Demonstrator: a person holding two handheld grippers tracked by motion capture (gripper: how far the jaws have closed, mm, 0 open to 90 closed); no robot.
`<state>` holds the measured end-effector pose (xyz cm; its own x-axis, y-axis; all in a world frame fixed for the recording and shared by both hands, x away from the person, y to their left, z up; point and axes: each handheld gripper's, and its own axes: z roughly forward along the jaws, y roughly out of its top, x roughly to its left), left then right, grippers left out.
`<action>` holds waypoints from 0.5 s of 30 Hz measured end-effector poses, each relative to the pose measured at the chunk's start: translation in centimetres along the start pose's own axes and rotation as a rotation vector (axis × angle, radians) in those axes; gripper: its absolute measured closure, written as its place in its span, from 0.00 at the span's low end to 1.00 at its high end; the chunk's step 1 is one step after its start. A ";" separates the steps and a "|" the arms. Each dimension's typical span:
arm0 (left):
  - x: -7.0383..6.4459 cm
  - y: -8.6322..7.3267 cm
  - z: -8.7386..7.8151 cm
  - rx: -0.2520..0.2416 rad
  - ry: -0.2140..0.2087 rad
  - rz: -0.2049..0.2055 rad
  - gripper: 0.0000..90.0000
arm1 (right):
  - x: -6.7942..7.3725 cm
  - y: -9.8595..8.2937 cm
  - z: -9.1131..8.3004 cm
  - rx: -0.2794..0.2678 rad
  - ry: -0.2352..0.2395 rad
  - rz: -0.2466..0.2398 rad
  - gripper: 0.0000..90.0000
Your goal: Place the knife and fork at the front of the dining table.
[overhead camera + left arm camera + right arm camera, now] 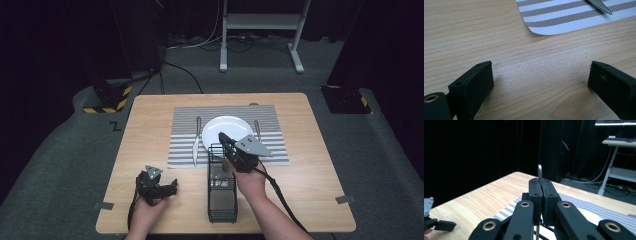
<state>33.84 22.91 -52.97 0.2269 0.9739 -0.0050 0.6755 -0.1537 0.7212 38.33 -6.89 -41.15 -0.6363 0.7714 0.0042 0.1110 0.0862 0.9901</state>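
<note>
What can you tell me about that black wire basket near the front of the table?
The black wire basket is a tall, narrow caddy of fine metal mesh with an open top. It stands upright on the wooden table, its far end reaching the striped placemat near the white plate. The right gripper hovers over its far end, jaws shut on a thin metal handle. Something pale lies inside, too small to identify.

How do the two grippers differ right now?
The left gripper is open with nothing between its jaws; the right gripper is shut on a thin metal utensil handle. The left gripper sits low over bare table; the right gripper is over the black wire basket. Both are black, two-jawed and hand-held.
</note>
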 end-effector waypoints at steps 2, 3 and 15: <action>0.0 0.0 0.0 0.000 0.000 0.000 0.07 | 0.1 0.4 -0.3 -0.012 0.005 -0.001 0.97; 0.0 0.0 0.0 0.000 0.000 0.000 0.07 | 0.2 0.6 -0.4 -0.015 0.006 -0.001 0.97; 0.0 0.0 0.0 0.000 0.000 0.000 0.07 | 1.0 3.8 -2.9 -0.125 0.030 -0.023 0.97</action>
<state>33.84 22.91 -52.97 0.2267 0.9739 -0.0052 0.6754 -0.1534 0.7213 35.91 -7.58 -37.02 -0.6602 0.7509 -0.0164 0.0010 0.0227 0.9997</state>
